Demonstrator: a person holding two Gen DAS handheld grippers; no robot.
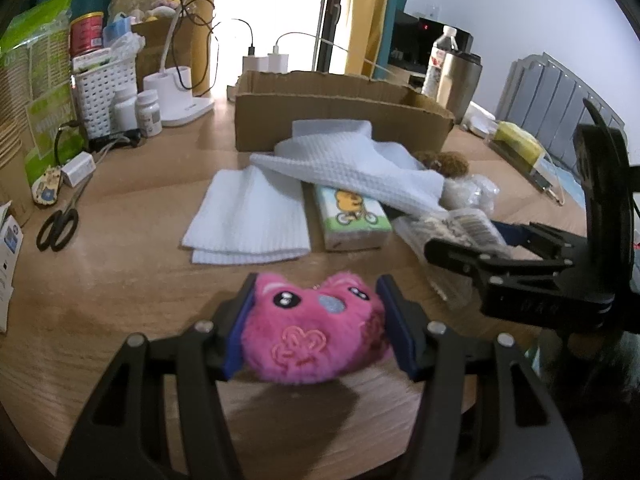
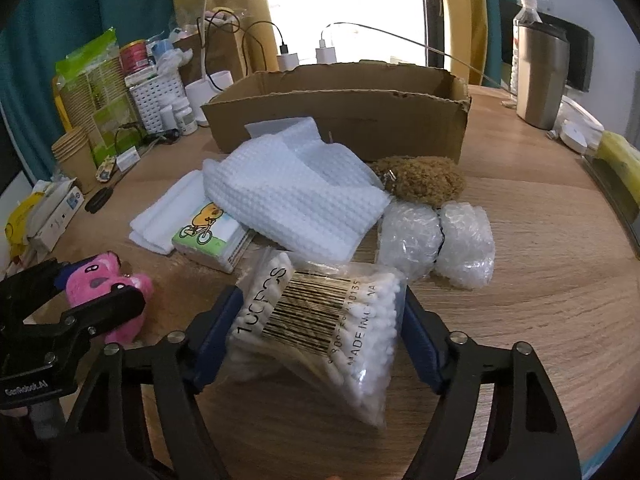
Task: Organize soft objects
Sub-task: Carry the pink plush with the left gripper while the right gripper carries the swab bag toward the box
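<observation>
Clamping pink plush (image 1: 316,332), the left hand-held gripper (image 1: 316,328) hides the right hand-held gripper's (image 2: 320,344) squeezed cotton-swab bag (image 2: 324,328).

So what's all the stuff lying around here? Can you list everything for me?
pink plush toy: one, pink, near table edge, between left gripper's fingers
bag of cotton swabs: one, clear with white swabs, between right gripper's fingers
waffle towel: one, white, mid-table, draped over tissue pack
tissue pack: one, cartoon print, under towel's edge
folded cloth: one, white, left of tissue pack
brown fuzzy toy: one, brown, before the box
bubble wrap bundle: one, clear, beside brown toy
cardboard box: one, brown, open, behind pile
scissors: one, black, left side
steel tumbler: one, silver, far right
left gripper: black, blue pads
right gripper: black, blue pads
</observation>
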